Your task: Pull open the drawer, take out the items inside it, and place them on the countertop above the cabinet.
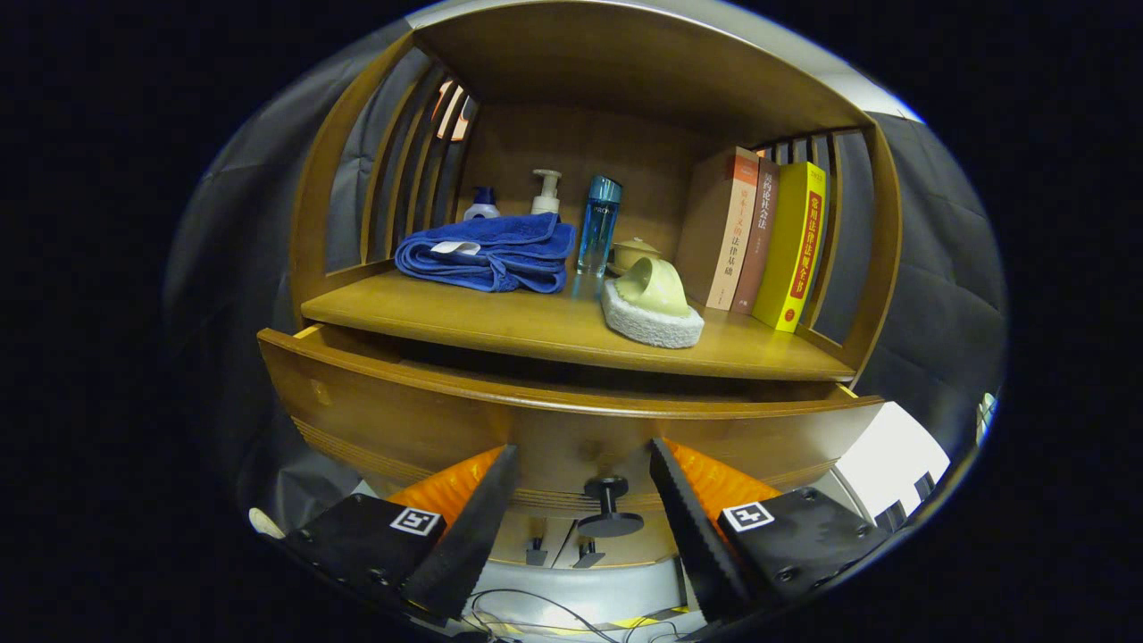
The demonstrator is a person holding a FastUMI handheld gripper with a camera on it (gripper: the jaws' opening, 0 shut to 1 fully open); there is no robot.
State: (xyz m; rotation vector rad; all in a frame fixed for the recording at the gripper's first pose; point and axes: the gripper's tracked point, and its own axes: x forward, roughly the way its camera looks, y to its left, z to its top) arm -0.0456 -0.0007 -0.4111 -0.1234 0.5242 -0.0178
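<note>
The wooden cabinet's drawer point(402, 406) stands pulled out a little; a dark gap shows between its top edge and the countertop point(500, 326) above. What lies inside the drawer is hidden. Its dark round knob point(609, 509) sits between my fingers, nearer their bases than their tips. My gripper point(583, 446) is open, one finger on each side of the knob and neither pressing on it. The fingertips reach almost to the drawer front.
On the countertop lie a folded blue towel point(487, 254), a white pump bottle point(546, 192), a blue bottle point(598, 223), a small lidded jar point(632, 253), a pale green scrubber on a white pad point(652, 308) and three upright books point(759, 237). Slatted sides and a top board enclose the shelf.
</note>
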